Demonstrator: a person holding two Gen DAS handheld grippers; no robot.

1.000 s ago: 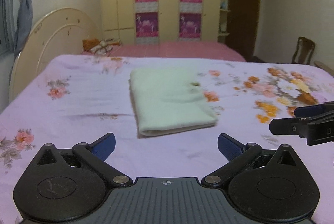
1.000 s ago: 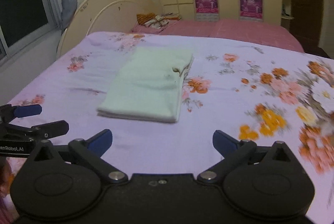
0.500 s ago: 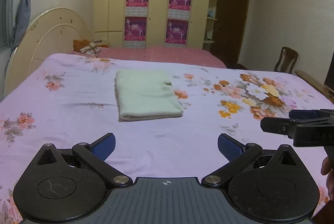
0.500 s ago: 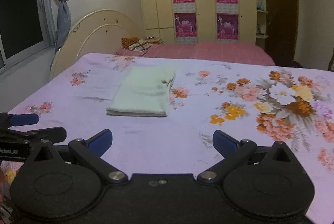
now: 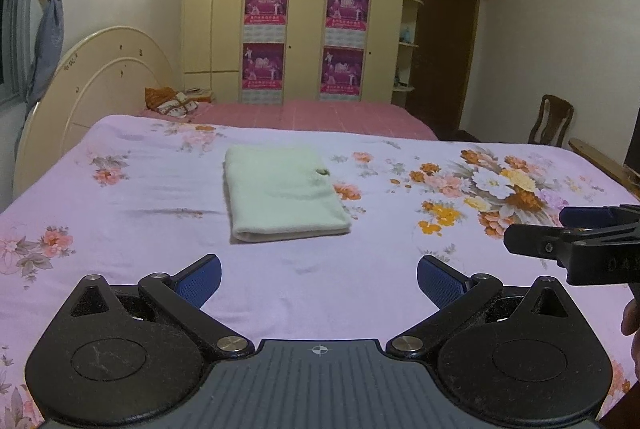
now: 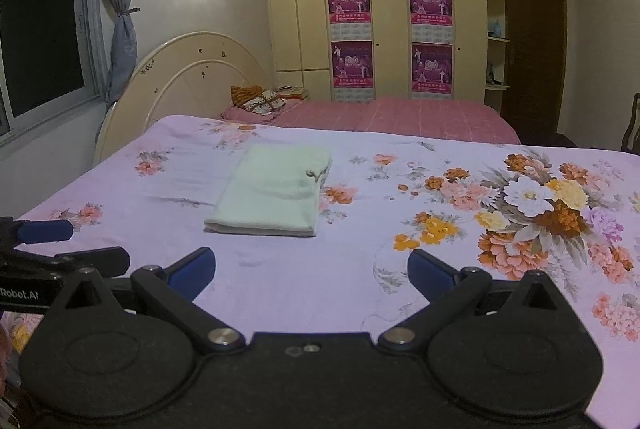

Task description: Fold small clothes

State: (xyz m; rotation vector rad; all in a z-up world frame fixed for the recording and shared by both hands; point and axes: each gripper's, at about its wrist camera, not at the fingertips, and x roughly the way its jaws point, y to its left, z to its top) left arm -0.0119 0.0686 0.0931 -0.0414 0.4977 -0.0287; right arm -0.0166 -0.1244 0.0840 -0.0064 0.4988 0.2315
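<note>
A wide bed is filling most of the room in front of me, its lilac floral sheet (image 5: 168, 189) lying smooth and running out of view at both sides, so the edges are cut off. Behind it the cream wardrobe (image 6: 392, 9) is standing along the back wall with four purple posters stuck on its doors, their print too small to read, and a second bed in pink (image 5: 312, 113) is sitting between the two, only its top showing. A pale green folded garment (image 5: 280, 189) is lying flat on the sheet toward the headboard (image 6: 180, 77) side, well apart from both tools; what kind of garment it is I cannot tell, and a small dark spot at its right edge is too blurred to identify. The left gripper (image 5: 319, 279) is hanging low over the near part of the sheet with its jaws spread wide and nothing between them. The right gripper (image 6: 311, 269) is hovering just beside it, jaws likewise spread wide and empty; in the left wrist view only its tip is poking in from the right edge. A sliver of a hand (image 5: 631, 325) is showing at that same edge, mostly cut off
</note>
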